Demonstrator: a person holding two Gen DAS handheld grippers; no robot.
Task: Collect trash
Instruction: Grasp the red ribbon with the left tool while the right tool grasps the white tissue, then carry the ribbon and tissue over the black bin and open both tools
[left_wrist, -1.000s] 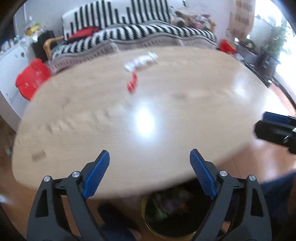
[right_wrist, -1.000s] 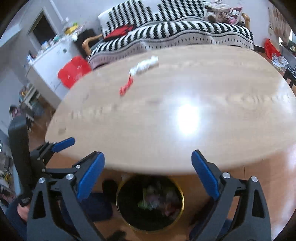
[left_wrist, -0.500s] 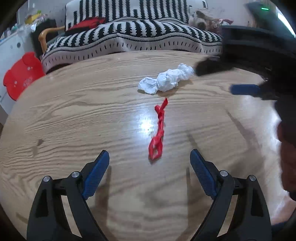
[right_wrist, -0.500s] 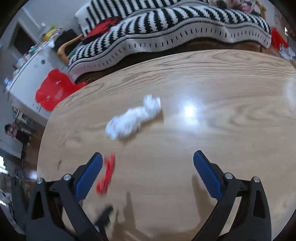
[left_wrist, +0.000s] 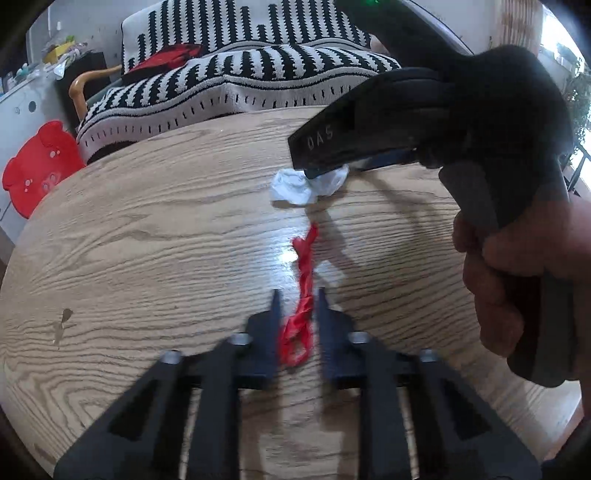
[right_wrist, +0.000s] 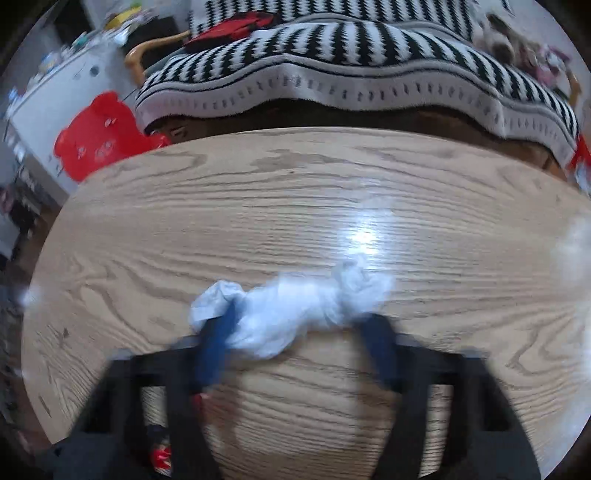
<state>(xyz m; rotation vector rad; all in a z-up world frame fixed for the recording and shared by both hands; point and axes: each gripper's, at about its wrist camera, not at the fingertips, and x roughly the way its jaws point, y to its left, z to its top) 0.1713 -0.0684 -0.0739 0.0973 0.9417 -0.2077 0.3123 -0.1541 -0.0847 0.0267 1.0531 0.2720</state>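
Note:
A twisted red plastic strip (left_wrist: 304, 269) lies on the wooden table (left_wrist: 147, 240); my left gripper (left_wrist: 298, 295) is shut on its near end, fingertips down at the tabletop. Beyond it sits a crumpled white tissue (left_wrist: 295, 186). In the right wrist view, the white tissue (right_wrist: 295, 310) lies between the blue pads of my right gripper (right_wrist: 297, 315), whose jaws are closing and touch both of its ends. The right gripper (left_wrist: 321, 168) also shows in the left wrist view, held by a hand (left_wrist: 517, 280), its tip on the tissue.
A black-and-white striped sofa (right_wrist: 351, 59) runs behind the table's far edge. A red plastic stool (left_wrist: 37, 166) stands on the floor at the left by a white cabinet (left_wrist: 18, 110). Bare tabletop (right_wrist: 461, 229) stretches right of the tissue.
Both grippers came forward from the near table edge, above a bin, out over the table. The left jaws closed onto the red strip; the right jaws narrowed around the white tissue.

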